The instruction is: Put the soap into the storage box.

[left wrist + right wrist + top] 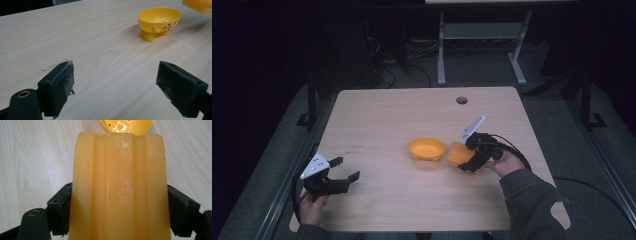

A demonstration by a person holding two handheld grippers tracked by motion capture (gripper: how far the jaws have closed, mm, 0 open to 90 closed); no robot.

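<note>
The table [412, 200] is pale wood grain, with a round cable hole [461, 100] near its far edge. Its near right corner is covered by the person's grey sleeve [532, 200], and the floor around it is too dark to make out beyond some desk legs and cables. No brand, label or writing can be read anywhere.

The right gripper [468, 155] sits right of centre, its jaws pinching an orange ribbed cup [458, 154] by its sides. The cup is tilted toward the bowl [426, 149] and held just beside it, its far end close to the bowl's rim. In the right gripper view the cup [120, 192] rises between the two black jaws, its lower end cut off by the frame, so what its inside holds cannot be seen. Beyond its top edge shows part of the bowl [125, 126], with small holes in its bottom.

The left gripper [344, 170] rests at the near left of the table, well apart from bowl and cup, its jaws spread wide with nothing between them.

The bowl is yellow, standing upright near the table's middle. The left gripper view shows the bowl [160, 21] on short stubby feet, with small pink dots and tiny arms on its side; a corner of the cup [198, 5] hangs at the frame's upper right edge, mostly cut off.
</note>
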